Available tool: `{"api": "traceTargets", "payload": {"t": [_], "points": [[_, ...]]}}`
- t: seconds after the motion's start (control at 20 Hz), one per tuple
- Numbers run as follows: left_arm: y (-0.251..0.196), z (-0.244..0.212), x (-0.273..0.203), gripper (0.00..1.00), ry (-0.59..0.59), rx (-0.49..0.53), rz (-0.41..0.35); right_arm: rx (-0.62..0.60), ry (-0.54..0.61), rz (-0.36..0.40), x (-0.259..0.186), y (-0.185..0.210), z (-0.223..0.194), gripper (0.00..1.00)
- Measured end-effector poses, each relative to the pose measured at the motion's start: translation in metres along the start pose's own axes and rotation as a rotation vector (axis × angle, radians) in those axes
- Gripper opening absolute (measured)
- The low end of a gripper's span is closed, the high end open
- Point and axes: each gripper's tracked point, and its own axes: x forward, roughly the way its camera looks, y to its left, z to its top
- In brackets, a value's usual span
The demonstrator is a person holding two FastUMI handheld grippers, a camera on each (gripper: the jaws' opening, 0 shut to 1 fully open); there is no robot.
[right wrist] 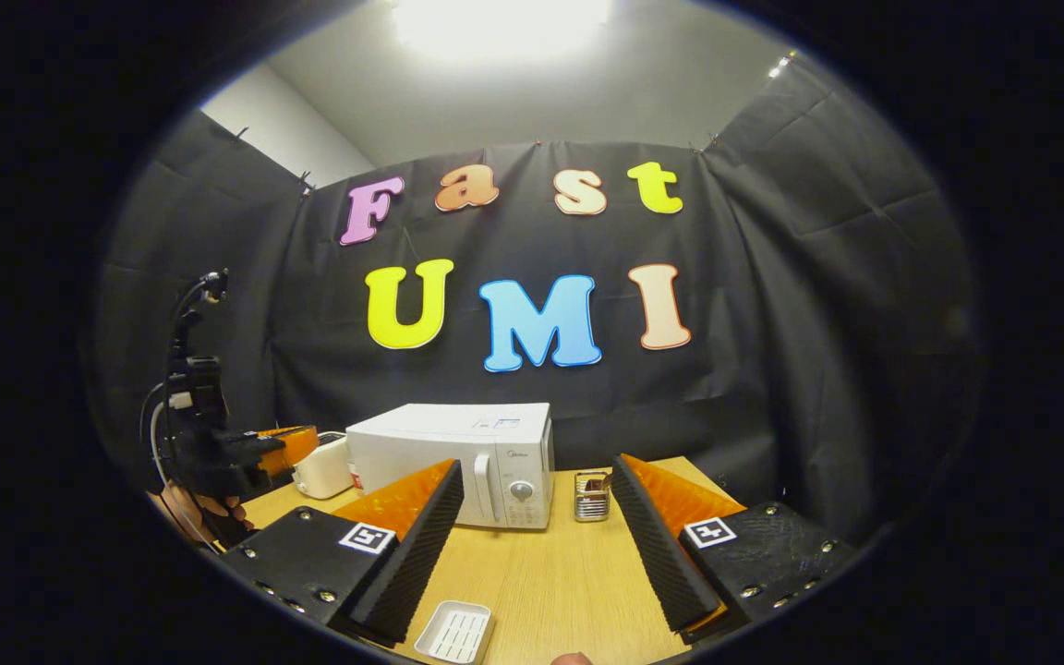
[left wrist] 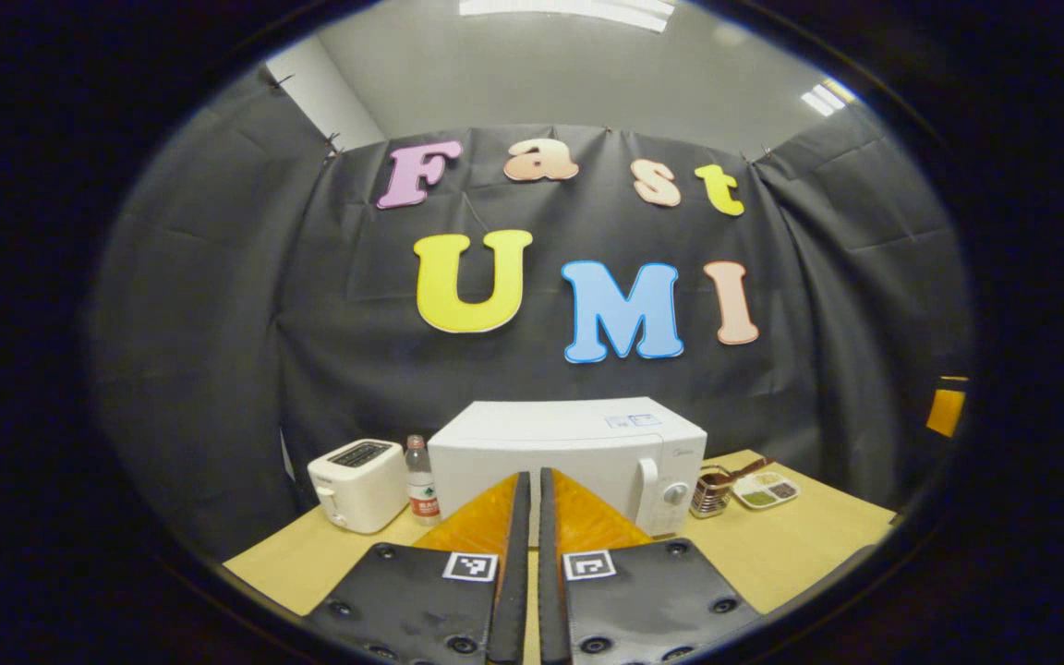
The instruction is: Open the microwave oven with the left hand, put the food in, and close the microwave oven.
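With its door shut, the white box-shaped microwave oven (left wrist: pixel 569 454) stands at the back of the pale wooden table (right wrist: pixel 550 573), so the left gripper (left wrist: pixel 532 480), pinched together on nothing, faces it, while the right gripper (right wrist: pixel 537 489) hangs spread wide and empty above a small white ribbed tray (right wrist: pixel 456 632), presumably for the food.

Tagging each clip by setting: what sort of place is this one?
Probably a staged kitchen corner inside a recording booth, not a real home. A wooden table carries a closed white microwave, a toaster and a water bottle, with black cloth hung all around.
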Motion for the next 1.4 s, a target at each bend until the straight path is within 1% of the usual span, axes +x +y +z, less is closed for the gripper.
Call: {"api": "traceTargets", "payload": {"t": [0.2,0.25,0.3,0.4,0.45,0.5,0.65,0.7,0.8,0.85,0.9,0.95,1.0,1.05,1.1,1.15,1.3,1.35,1.4], "points": [[0.0,0.009,-0.045,0.12,-0.022,0.014,0.004,-0.009,0.001,0.019,-0.013,0.002,0.001,0.98],[-0.002,0.01,-0.053,0.14,-0.022,0.012,0.004,-0.01,0.0,0.022,-0.013,0.004,0.001,0.98],[0.002,0.013,-0.06,0.29,-0.025,0.011,0.007,-0.014,0.001,0.023,-0.012,0.006,0.001,0.98],[0.005,0.015,-0.073,0.37,-0.029,0.007,0.007,-0.019,-0.004,0.02,-0.011,0.009,0.004,0.98],[0.009,0.017,-0.078,0.37,-0.026,0.008,0.014,-0.017,-0.009,0.017,-0.01,0.011,0.006,0.98],[0.012,0.019,-0.084,0.41,-0.025,0.007,0.016,-0.012,-0.013,0.015,-0.008,0.014,0.007,0.98],[0.029,0.025,-0.101,0.86,-0.039,0.01,0.025,-0.013,-0.026,0.015,-0.005,0.024,0.01,0.98],[0.037,0.026,-0.105,0.99,-0.039,0.007,0.035,-0.016,-0.029,0.011,-0.003,0.027,0.009,0.98],[0.045,0.024,-0.114,0.98,-0.042,-0.002,0.04,-0.01,-0.039,0.011,-0.003,0.034,0.008,0.98],[0.054,0.025,-0.117,0.9,-0.048,-0.001,0.053,-0.008,-0.044,0.011,-0.002,0.037,0.007,0.98],[0.062,0.026,-0.119,0.99,-0.047,0.0,0.065,-0.011,-0.047,0.014,-0.003,0.04,0.008,0.98],[0.067,0.026,-0.122,0.96,-0.051,0.001,0.076,-0.015,-0.053,0.012,-0.003,0.041,0.008,0.98],[0.072,0.029,-0.125,0.99,-0.057,0.004,0.087,-0.017,-0.059,0.01,-0.003,0.042,0.01,0.98],[0.078,0.032,-0.129,0.99,-0.067,0.005,0.098,-0.017,-0.066,0.011,-0.004,0.045,0.011,0.98],[0.083,0.036,-0.134,0.94,-0.078,0.003,0.106,-0.019,-0.067,0.01,-0.004,0.047,0.011,0.98],[0.086,0.039,-0.138,0.97,-0.09,0.002,0.11,-0.02,-0.069,0.009,-0.004,0.048,0.012,0.98],[0.095,0.044,-0.145,0.96,-0.106,0.006,0.121,-0.024,-0.084,0.015,-0.006,0.056,0.016,0.98],[0.096,0.045,-0.147,0.94,-0.108,0.003,0.12,-0.029,-0.086,0.018,-0.007,0.059,0.016,0.98],[0.097,0.047,-0.15,0.94,-0.111,0.0,0.119,-0.034,-0.088,0.022,-0.008,0.062,0.017,0.98]]}}
